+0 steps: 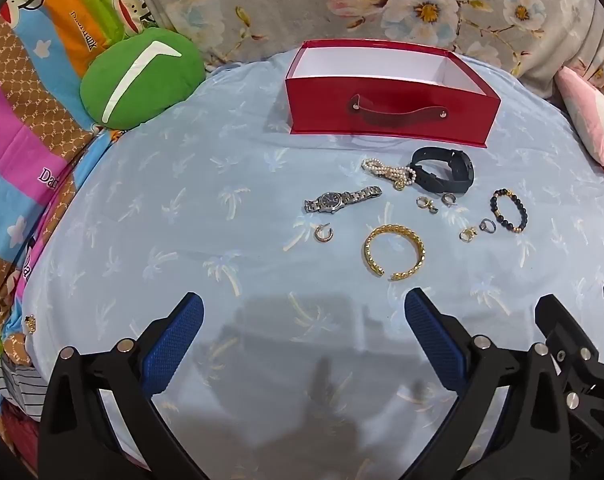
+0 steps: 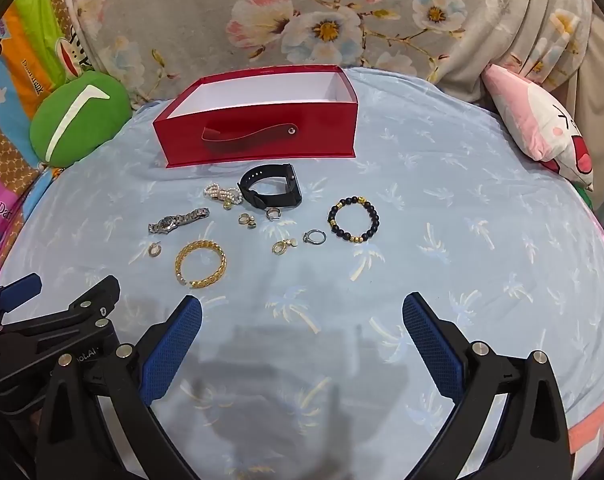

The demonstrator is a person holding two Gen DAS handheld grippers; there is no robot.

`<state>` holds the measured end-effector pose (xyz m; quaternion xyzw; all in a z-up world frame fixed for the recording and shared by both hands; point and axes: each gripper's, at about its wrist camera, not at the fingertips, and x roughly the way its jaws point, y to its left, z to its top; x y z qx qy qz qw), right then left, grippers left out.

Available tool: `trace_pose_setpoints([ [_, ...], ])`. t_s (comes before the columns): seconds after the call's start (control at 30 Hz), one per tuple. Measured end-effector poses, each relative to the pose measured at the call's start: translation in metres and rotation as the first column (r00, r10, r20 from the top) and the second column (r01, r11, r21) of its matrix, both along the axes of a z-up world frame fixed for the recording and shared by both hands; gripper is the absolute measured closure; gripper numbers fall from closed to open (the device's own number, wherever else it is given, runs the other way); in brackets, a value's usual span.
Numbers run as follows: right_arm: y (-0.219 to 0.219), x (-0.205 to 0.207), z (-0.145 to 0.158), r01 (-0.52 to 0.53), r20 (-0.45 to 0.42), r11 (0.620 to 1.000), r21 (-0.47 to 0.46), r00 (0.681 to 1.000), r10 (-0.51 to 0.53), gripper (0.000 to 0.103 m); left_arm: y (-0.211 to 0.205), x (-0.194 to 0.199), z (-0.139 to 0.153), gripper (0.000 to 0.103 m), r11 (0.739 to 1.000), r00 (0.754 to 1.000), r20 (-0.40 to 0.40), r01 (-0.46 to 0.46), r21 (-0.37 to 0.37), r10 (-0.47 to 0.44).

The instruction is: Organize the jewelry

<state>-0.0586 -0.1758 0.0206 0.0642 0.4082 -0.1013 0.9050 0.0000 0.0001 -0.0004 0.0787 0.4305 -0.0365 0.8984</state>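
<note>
An empty red box [image 1: 386, 100] [image 2: 257, 136] with a strap handle stands at the back of a light blue cushion. In front of it lie a black watch [image 1: 446, 170] [image 2: 273, 188], a pearl strand [image 1: 388, 172] [image 2: 221, 194], a silver watch [image 1: 340, 199] [image 2: 177, 220], a gold cuff bracelet [image 1: 394, 250] [image 2: 201, 263], a black bead bracelet [image 1: 508, 210] [image 2: 354, 220] and several small rings and earrings [image 1: 468, 234] [image 2: 279, 246]. My left gripper [image 1: 304, 316] and right gripper [image 2: 302, 316] hover open and empty, near the cushion's front.
A green round pillow [image 1: 141, 76] [image 2: 79, 116] lies left of the box, a pink plush cushion [image 2: 542, 120] to the right. Floral fabric [image 2: 302, 12] rises behind. A colourful cartoon sheet [image 1: 21, 120] covers the left side.
</note>
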Motion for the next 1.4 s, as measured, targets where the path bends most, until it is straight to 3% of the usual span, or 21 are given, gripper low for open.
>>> trace_pose_setpoints([
  [1.03, 0.004, 0.004, -0.011, -0.009, -0.019, 1.000, 0.000, 1.000, 0.009, 0.005, 0.005, 0.002, -0.012, 0.005, 1.000, 1.000, -0.007, -0.010, -0.025, 0.010],
  [1.4, 0.005, 0.005, -0.011, -0.009, -0.019, 1.000, 0.001, 1.000, 0.009, 0.005, 0.003, 0.002, -0.016, 0.005, 0.999, 1.000, -0.006, -0.011, 0.038, 0.011],
])
